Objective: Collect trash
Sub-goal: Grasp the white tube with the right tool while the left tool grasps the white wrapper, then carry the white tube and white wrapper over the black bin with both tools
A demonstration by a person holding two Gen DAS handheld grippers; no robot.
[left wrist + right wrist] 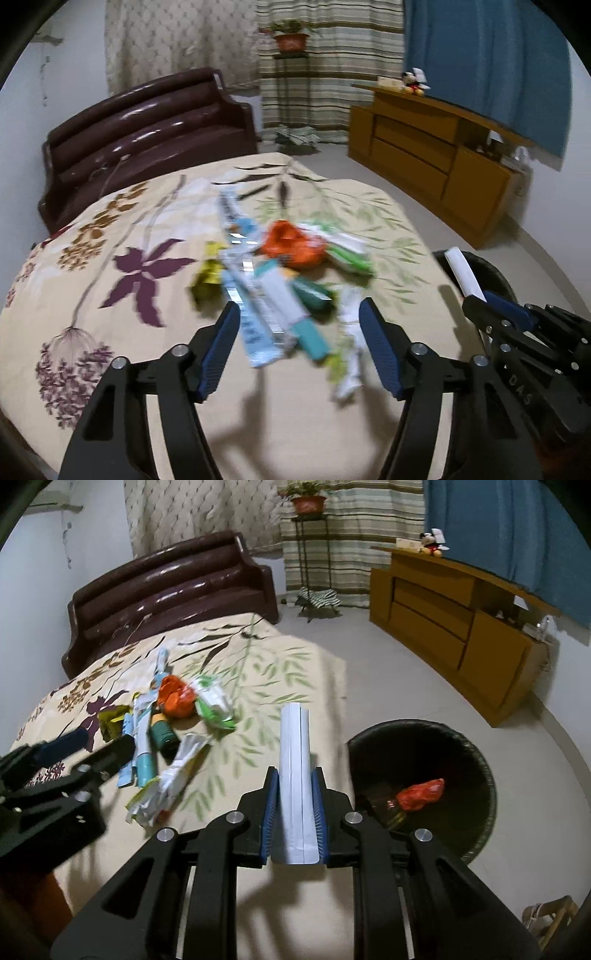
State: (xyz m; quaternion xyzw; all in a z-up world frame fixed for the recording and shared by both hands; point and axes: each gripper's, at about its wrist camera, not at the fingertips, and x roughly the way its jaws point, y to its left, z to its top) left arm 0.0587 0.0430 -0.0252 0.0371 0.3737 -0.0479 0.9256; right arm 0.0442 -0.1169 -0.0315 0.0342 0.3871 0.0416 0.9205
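Observation:
A pile of trash lies on the floral bedsheet [92, 229]: an orange wrapper [291, 240], long pale blue and white wrappers [258, 306], a green packet [314, 295] and a yellow-green one [207, 280]. My left gripper [299, 306] hovers open over the near end of the pile; the long wrappers lie between its fingers, untouched, and the view is blurred. My right gripper [295, 771] is shut on a white folded pouch [293, 753] that stands upright, beside the bed's edge. A black bin [476, 753] stands on the floor to its right, with a red wrapper [421, 794] inside.
A dark brown padded headboard [166, 587] stands at the far end of the bed. A wooden cabinet [461, 627] runs along the right wall, under a blue curtain [498, 528]. A plant stand [310, 554] is at the back. Pale floor [369, 664] separates bed and cabinet.

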